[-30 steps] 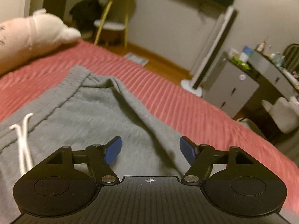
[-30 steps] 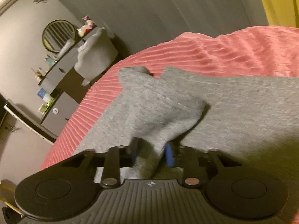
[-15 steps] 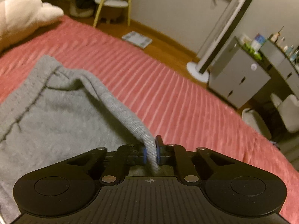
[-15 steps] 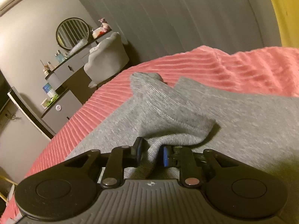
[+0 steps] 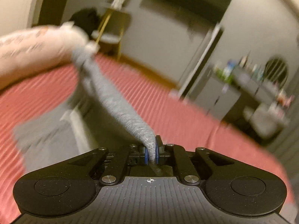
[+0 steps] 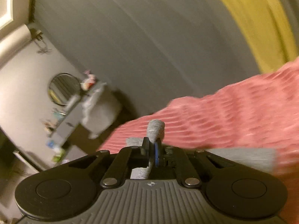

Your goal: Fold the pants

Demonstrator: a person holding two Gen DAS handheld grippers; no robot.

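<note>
Grey knit pants (image 5: 119, 102): on pink bed (image 5: 186, 115), edge lifted. Left tool (image 5: 151, 154) and right tool (image 6: 152, 154) both clamped on fabric. Step: lengthwise fold starting; next, likely carry held edge across evenly.

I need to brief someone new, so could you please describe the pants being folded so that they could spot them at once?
Start at the coral-pink ribbed bedspread covering the bed. On it lie the grey knit sweatpants, with a ribbed edge pinched in the left hand-held gripper and another in the right hand-held gripper. They are the only grey fabric on the pink cover, unlike the pale plush pillow behind.
</note>
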